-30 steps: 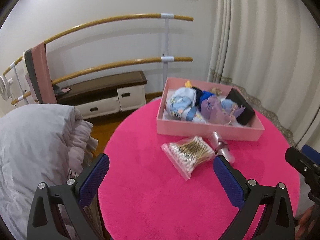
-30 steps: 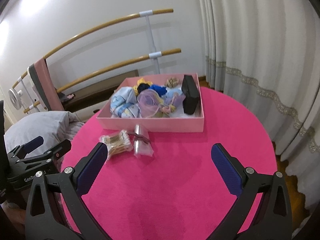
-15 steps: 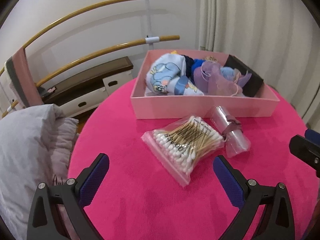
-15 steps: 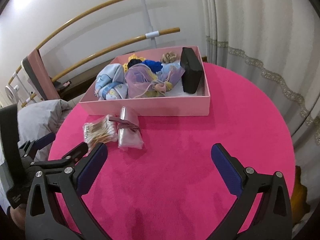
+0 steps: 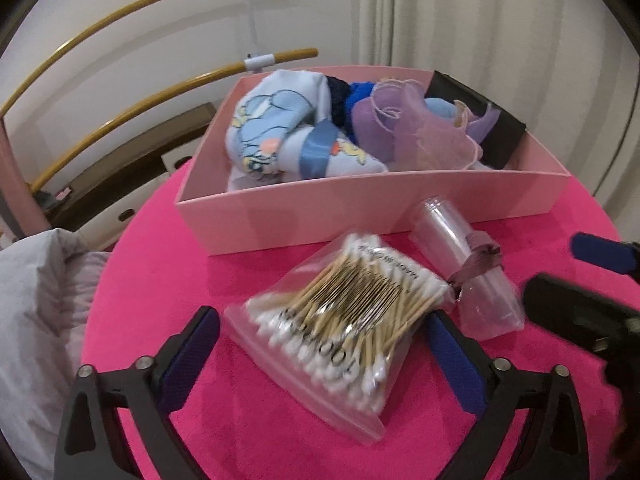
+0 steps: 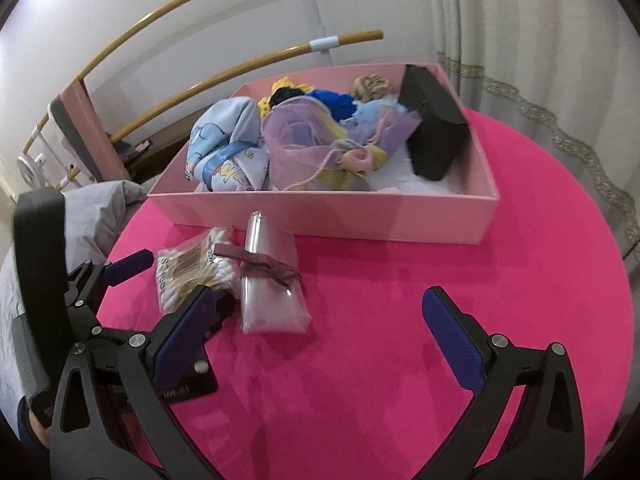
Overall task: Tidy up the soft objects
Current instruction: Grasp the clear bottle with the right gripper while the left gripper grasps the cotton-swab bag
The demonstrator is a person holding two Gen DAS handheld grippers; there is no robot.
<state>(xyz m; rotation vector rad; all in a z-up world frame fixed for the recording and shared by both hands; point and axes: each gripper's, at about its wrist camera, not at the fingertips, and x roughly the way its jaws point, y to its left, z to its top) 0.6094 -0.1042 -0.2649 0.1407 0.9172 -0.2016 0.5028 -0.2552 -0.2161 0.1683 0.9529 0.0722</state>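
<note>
Cataloguing our clear cotton swab bag (image 5: pixel 344 320): lying diagonally, our left claw (image 5: pixel 320 356) closing around it, not yet touching; right claw (image 6: pixel 320 328) released.

Left wrist view is looking steeply down, close over the bag of cotton swabs (image 5: pixel 340 328), toward the pink box (image 5: pixel 372 208). Right wrist view is sitting farther back and to the right, facing the same box (image 6: pixel 320 212) and bag (image 6: pixel 192 268).

Behind the round table draped in hot-pink cloth (image 6: pixel 540 208), two curved wooden barre rails (image 5: pixel 132 4) cross a plain white wall (image 5: pixel 120 60) above a dark-topped low bench (image 5: pixel 132 164), beside pale pleated curtains (image 5: pixel 500 16).
</note>
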